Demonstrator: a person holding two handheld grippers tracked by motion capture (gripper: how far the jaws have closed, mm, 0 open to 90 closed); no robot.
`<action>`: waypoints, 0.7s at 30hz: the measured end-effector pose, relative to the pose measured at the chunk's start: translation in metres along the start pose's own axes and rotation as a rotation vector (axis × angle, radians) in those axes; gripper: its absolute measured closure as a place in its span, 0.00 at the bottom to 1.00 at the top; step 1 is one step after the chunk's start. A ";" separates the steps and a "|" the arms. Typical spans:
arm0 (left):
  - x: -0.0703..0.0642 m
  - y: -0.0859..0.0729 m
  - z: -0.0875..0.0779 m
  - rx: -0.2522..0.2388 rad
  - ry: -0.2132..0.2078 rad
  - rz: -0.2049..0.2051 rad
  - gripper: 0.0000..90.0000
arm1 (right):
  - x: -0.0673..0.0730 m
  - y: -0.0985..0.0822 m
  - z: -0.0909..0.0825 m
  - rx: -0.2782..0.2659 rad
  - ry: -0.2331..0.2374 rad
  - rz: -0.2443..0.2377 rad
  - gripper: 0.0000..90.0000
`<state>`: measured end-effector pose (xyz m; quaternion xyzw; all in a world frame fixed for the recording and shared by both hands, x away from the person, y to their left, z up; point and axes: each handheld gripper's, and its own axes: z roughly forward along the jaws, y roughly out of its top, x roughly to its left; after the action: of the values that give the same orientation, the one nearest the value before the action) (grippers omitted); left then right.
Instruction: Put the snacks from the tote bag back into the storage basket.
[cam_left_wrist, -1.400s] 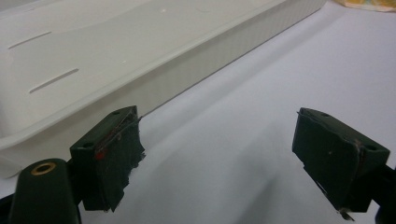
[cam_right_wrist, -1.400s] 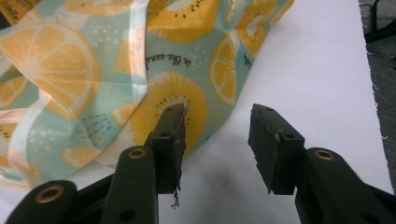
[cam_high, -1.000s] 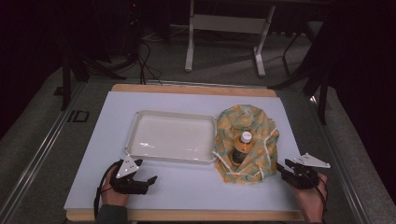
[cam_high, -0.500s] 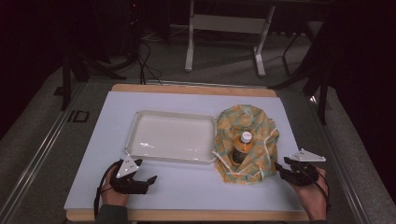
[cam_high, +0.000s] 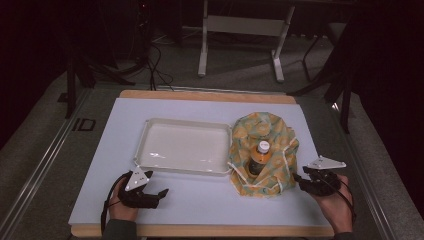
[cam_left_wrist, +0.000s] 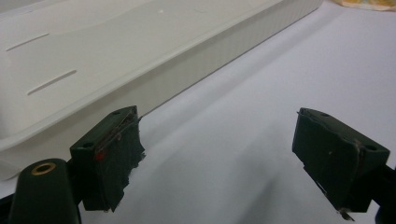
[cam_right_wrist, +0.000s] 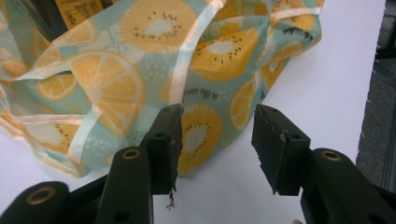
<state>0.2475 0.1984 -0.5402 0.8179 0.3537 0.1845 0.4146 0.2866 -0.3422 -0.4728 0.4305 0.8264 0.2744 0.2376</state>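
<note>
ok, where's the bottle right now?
High view: the bottle stands inside the fruit-print bag, right of the white tray, near the right gripper.

- One white tray (cam_high: 182, 147)
- One fruit-print cloth bag (cam_high: 272, 135)
- One capped bottle (cam_high: 259, 157), standing in the bag
- Two hand-held grippers: left gripper (cam_high: 159, 195), right gripper (cam_high: 298, 179)

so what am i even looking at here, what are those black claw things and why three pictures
They are hand-held grippers, one in each of a person's hands. The high view looks down on the table: a white tray and a fruit-print cloth bag with a bottle in it. The other two pictures come from cameras riding on the grippers. The left gripper stands open beside the tray, holding nothing. The right gripper has just been opening, its jaws either side of the bag's edge, not pinching it.
</note>
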 end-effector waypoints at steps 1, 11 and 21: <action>0.000 0.000 0.000 0.000 0.001 0.000 0.18 | 0.000 0.003 0.000 0.002 0.010 -0.025 0.58; 0.000 0.000 0.000 -0.002 -0.005 0.000 0.17 | 0.004 0.020 -0.004 0.019 0.024 -0.089 0.57; -0.001 0.000 0.000 -0.002 -0.003 0.001 0.18 | 0.003 0.034 -0.008 0.027 0.017 -0.127 0.56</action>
<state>0.2474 0.1978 -0.5404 0.8179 0.3526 0.1838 0.4158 0.2998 -0.3251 -0.4455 0.3780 0.8576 0.2515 0.2415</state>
